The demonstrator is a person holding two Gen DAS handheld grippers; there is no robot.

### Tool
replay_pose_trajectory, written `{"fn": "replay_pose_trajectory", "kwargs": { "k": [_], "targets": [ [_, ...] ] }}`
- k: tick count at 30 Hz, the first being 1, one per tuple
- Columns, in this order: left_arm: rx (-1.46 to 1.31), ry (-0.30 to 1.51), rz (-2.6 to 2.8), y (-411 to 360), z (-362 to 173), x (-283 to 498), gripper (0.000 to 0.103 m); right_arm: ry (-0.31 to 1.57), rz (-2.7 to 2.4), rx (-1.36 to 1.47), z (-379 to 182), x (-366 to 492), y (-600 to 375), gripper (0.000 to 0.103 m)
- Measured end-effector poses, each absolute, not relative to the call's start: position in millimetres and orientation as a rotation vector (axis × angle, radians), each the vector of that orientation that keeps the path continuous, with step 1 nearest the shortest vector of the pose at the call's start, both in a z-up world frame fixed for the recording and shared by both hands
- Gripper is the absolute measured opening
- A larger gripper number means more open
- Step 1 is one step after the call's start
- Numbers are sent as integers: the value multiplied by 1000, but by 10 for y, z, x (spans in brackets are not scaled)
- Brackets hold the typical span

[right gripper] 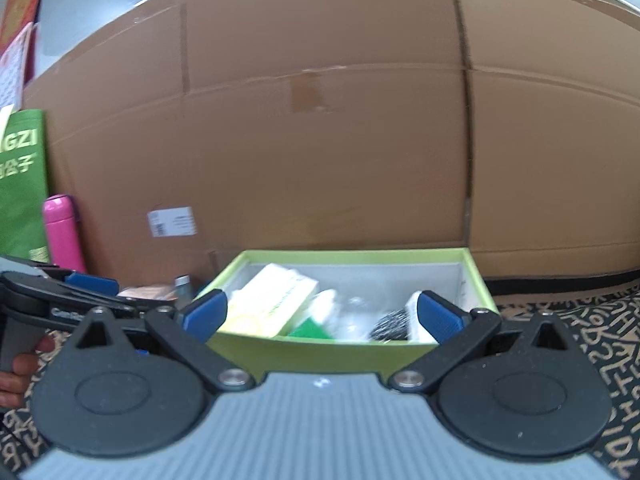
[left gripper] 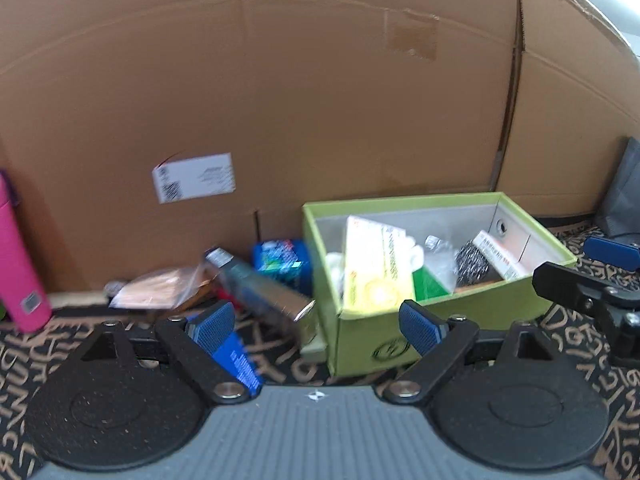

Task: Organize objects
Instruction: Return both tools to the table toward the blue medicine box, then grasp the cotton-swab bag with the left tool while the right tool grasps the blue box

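Note:
A lime green open box [left gripper: 460,312] stands on the patterned mat and holds a yellow-white carton [left gripper: 376,268], a steel scourer [left gripper: 474,266], a white-red carton and clear plastic. Left of it lie a silver tube [left gripper: 264,292], a blue packet [left gripper: 282,262], a clear bag [left gripper: 160,288] and a blue card [left gripper: 236,356]. My left gripper [left gripper: 316,328] is open and empty, just before the box's left corner. My right gripper [right gripper: 322,316] is open and empty, spanning the box's [right gripper: 304,354] near wall, over the carton [right gripper: 272,300] and scourer [right gripper: 390,324].
A large cardboard box [left gripper: 280,100] forms a wall behind everything. A pink bottle [left gripper: 18,256] stands far left, also in the right wrist view [right gripper: 64,232] beside a green bag [right gripper: 22,184]. A grey bag [left gripper: 624,200] sits at the right edge.

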State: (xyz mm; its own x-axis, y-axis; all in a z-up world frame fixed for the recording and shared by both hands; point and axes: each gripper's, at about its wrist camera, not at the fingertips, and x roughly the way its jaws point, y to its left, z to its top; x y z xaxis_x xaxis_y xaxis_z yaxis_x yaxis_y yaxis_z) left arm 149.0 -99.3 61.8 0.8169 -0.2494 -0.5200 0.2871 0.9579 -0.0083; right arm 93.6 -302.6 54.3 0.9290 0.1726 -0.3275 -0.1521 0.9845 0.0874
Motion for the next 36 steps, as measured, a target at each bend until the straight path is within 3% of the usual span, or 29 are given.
{"fn": "replay_pose_trajectory", "kwargs": {
  "k": [12,24,36],
  "targets": [
    [22,605,-231,-410,390,1235,92,378,279,6,455,658,-2427,103],
    [-68,697,-118,399,86,1270,92,529,454,-101,-55,910,-1498,103],
    [-123,660,-147,630,109,1916,92,576,409,-174,-318,1578,-812,91]
  ]
}}
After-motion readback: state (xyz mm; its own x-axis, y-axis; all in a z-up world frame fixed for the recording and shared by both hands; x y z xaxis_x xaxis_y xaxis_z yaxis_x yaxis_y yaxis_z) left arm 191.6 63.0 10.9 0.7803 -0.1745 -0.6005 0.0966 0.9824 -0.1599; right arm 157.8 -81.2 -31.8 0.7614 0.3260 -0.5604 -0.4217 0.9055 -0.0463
